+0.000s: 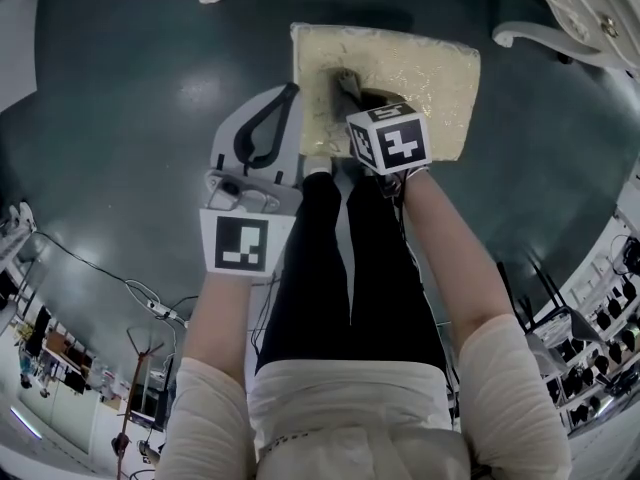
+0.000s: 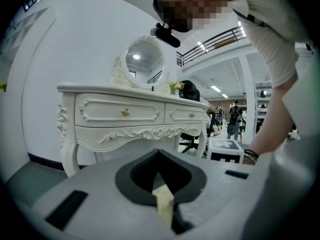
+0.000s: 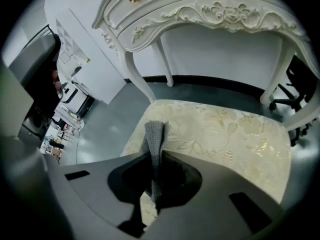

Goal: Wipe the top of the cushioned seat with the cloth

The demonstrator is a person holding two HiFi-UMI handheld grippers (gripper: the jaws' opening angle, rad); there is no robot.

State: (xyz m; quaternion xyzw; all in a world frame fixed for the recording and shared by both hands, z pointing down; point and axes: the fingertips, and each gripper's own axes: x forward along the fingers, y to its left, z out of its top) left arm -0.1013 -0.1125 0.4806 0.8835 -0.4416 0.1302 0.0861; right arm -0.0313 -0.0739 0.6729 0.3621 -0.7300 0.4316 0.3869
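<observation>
The left tool (image 2: 159, 159) is pinched closed with nothing in it. It is off to the left of the seat, over the floor (image 1: 120, 118). The right tool (image 3: 156, 160) is squeezed tight on the gray cloth (image 3: 154, 134). The cloth hangs in a thin fold over the near left part of the cushioned seat (image 3: 225, 134). It is bunched so narrow that a wipe may miss most of the top. A hard drag could pull it out of the tool. The hard tip could also scrape the fabric.
</observation>
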